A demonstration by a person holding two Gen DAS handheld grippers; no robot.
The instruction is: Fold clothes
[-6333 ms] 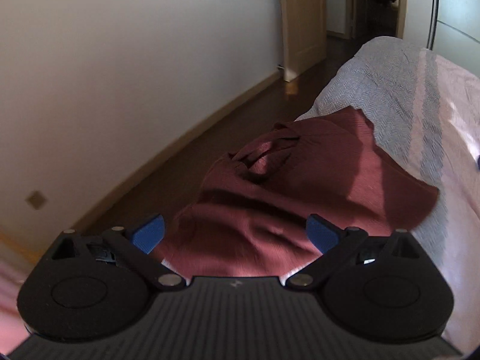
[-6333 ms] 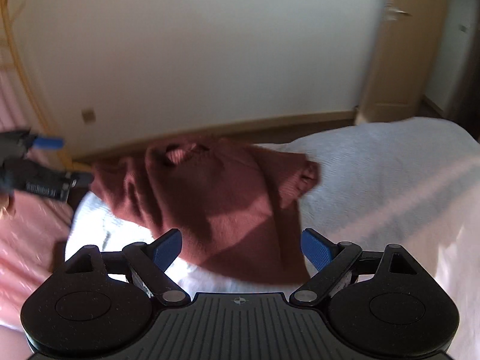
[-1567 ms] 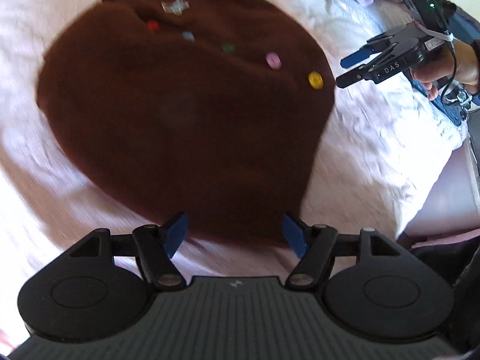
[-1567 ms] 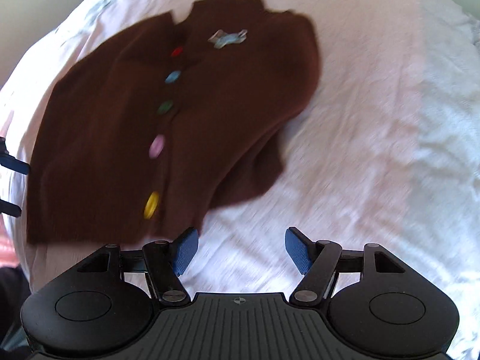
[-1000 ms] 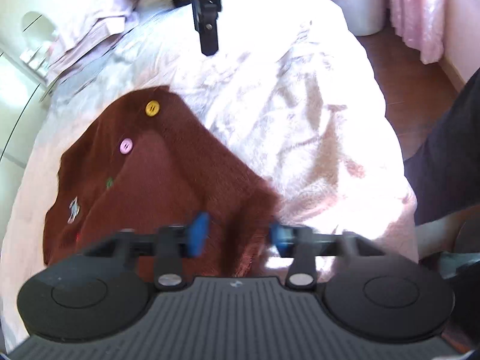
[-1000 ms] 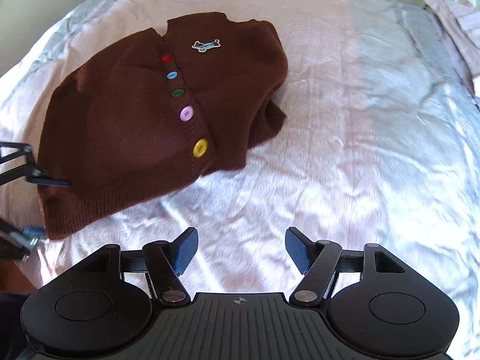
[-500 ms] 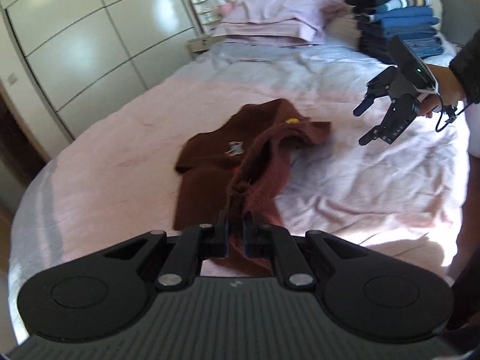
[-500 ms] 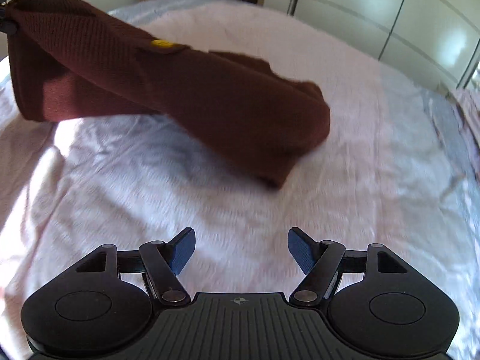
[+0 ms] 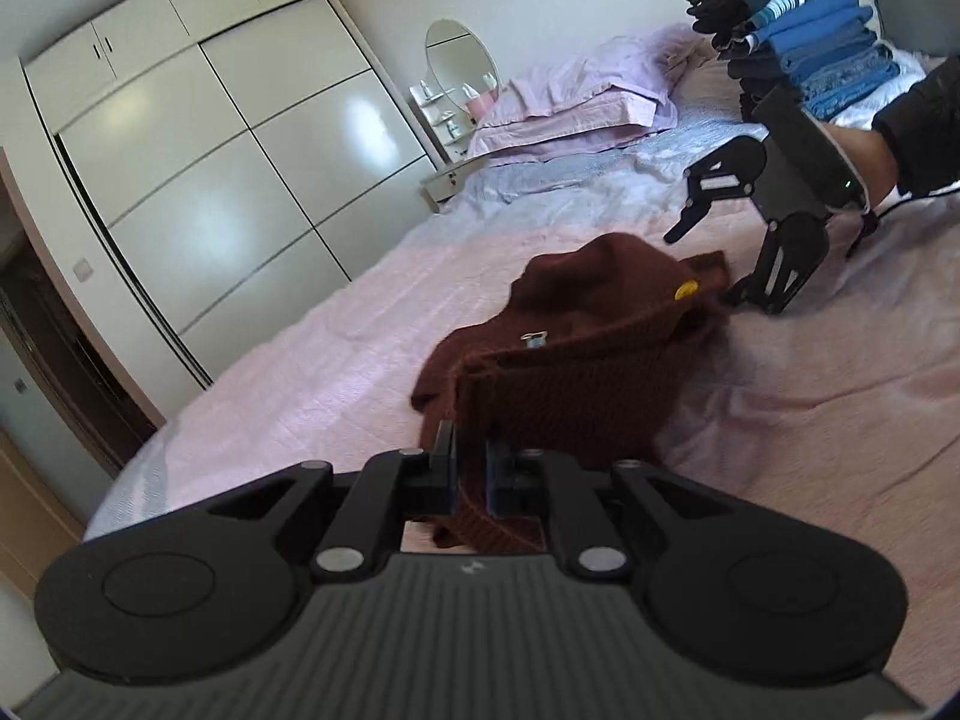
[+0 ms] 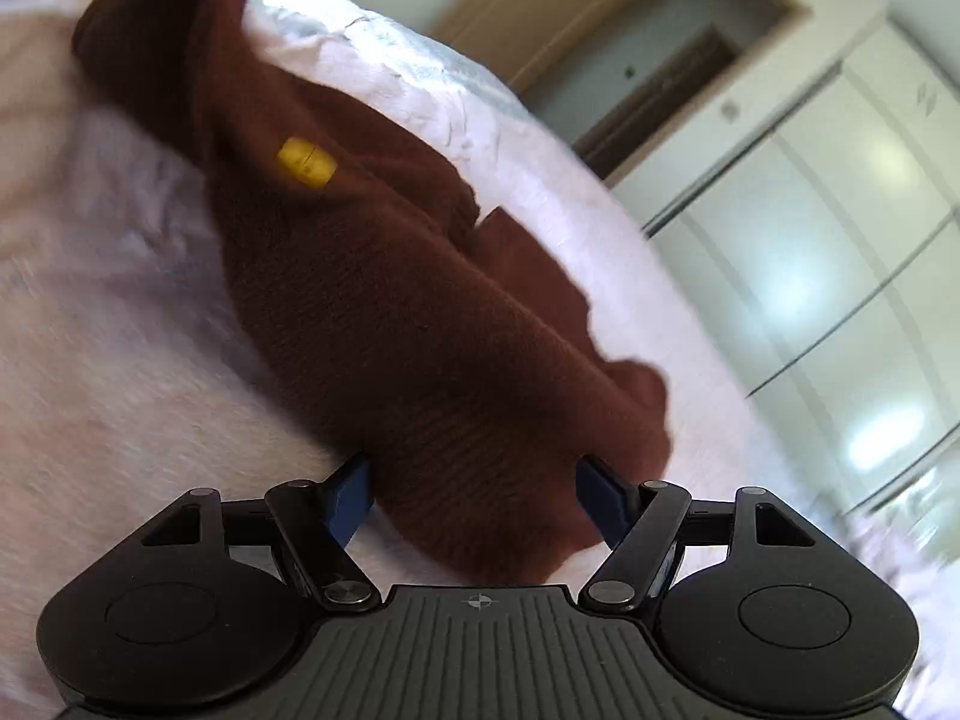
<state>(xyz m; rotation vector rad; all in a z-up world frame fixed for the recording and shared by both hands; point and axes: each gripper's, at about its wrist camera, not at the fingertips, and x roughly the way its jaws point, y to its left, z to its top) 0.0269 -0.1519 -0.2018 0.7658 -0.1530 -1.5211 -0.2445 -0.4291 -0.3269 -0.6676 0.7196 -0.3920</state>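
A dark brown knit cardigan [image 9: 594, 354] with a yellow button [image 9: 684, 290] lies half lifted on the pink bed [image 9: 300, 360]. My left gripper [image 9: 470, 468] is shut on its hem edge and holds that edge raised. My right gripper [image 9: 702, 264] shows in the left wrist view, open, at the cardigan's far corner by the yellow button. In the right wrist view the right gripper [image 10: 477, 480] is open with the cardigan's corner [image 10: 456, 420] between its blue pads [image 10: 351, 489]. The yellow button [image 10: 306, 163] shows above.
A tall stack of folded blue and dark clothes [image 9: 792, 30] stands at the bed's far right. Pink pillows [image 9: 576, 96] lie at the head. White wardrobe doors [image 9: 210, 168] line the left wall, with a small round mirror [image 9: 461, 54] on a nightstand.
My right gripper has moved in onto the cardigan's far corner, which now sits between its open pads. My left gripper stays shut on the hem and holds it up.
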